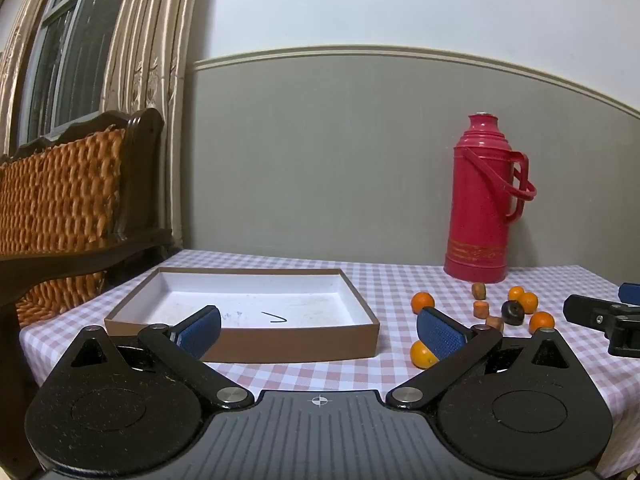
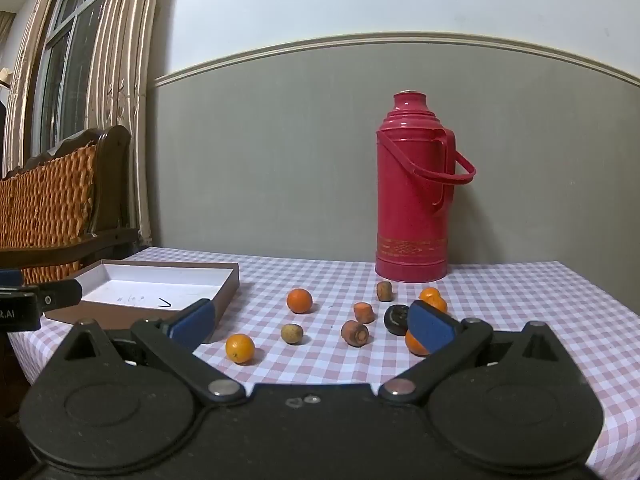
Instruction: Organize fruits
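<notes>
A shallow brown box with a white inside lies empty on the checked tablecloth, left of the fruit. In the right wrist view several small oranges lie scattered with carrot pieces, a brownish round fruit and a dark round fruit. My left gripper is open before the box's near wall, nothing between its blue pads. My right gripper is open above the near side of the scattered fruit, holding nothing. One orange is partly hidden behind the left gripper's right finger.
A tall red thermos with a handle stands at the back of the table by the grey wall. A wooden bench with a woven back stands left of the table. The table's front edge runs close under both grippers.
</notes>
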`<state>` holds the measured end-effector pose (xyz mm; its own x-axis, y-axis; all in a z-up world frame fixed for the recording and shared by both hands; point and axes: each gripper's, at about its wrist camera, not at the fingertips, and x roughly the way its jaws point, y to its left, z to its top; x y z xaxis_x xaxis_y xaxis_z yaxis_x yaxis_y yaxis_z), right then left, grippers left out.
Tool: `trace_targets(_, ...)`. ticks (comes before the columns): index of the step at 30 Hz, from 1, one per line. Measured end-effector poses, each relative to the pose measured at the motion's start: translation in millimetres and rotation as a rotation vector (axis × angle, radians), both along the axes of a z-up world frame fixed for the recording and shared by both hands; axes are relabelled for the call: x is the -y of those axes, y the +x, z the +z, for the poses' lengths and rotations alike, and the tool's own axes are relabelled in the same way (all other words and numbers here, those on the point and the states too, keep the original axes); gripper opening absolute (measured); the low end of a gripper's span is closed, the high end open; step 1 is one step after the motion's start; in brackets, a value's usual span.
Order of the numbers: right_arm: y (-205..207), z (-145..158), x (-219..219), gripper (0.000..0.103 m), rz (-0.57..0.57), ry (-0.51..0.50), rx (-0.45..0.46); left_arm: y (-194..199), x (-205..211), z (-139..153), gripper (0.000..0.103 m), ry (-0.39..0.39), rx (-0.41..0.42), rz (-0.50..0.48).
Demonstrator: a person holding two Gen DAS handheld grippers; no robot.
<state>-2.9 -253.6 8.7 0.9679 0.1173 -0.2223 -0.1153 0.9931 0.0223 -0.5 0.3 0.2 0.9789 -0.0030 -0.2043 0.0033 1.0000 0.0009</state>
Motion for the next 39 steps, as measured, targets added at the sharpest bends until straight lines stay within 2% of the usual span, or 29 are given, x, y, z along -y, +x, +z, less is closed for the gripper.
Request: trace_targets(39, -1.1, 1.2, -1.5, 0.097, 0.0, -0.009, 0.003, 1.4, 0.4, 1.3, 0.103, -0.001, -0.003, -0.001)
